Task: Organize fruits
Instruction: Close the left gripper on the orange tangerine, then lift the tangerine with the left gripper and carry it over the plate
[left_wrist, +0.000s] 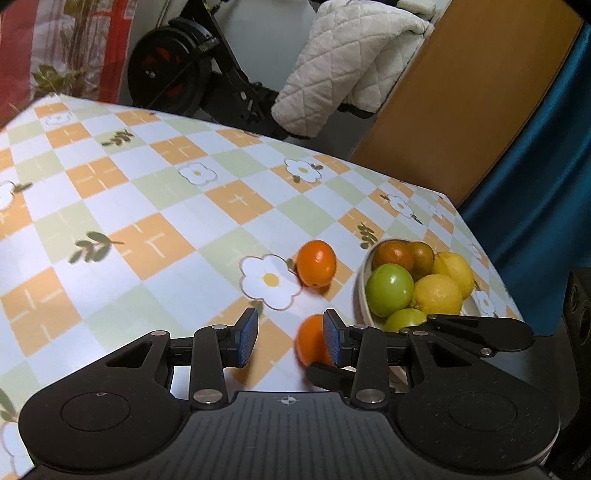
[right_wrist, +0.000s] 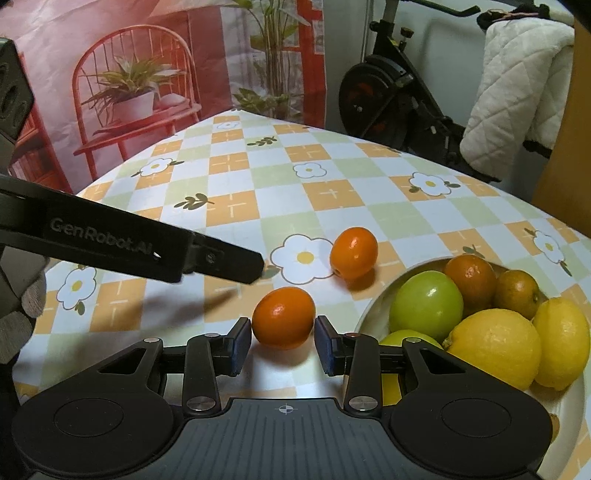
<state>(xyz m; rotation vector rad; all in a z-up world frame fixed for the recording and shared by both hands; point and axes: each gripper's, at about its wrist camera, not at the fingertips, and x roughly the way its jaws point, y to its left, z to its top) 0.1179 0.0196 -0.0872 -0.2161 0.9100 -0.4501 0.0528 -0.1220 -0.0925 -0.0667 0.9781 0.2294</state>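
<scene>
A small orange (right_wrist: 283, 314) lies between the blue pads of my right gripper (right_wrist: 282, 323), which touch both of its sides. In the left wrist view this orange (left_wrist: 308, 341) shows just right of my left gripper (left_wrist: 290, 338), half hidden by its right finger. The left gripper is open over bare tablecloth. One of its fingers (right_wrist: 229, 260) reaches in from the left in the right wrist view. A second orange (right_wrist: 353, 253) (left_wrist: 316, 263) rests loose on the cloth farther off. A white bowl (right_wrist: 375, 297) (left_wrist: 360, 291) to the right holds green apples, lemons and darker oranges.
The table (left_wrist: 147, 206) has a checked flower cloth, and its far edge runs across both views. Behind it stand an exercise bike (right_wrist: 384, 96), a white quilted cloth (left_wrist: 347, 62), a wooden panel (left_wrist: 461, 103) and a blue curtain (left_wrist: 535, 166). A gloved hand (right_wrist: 33, 299) shows at the left edge.
</scene>
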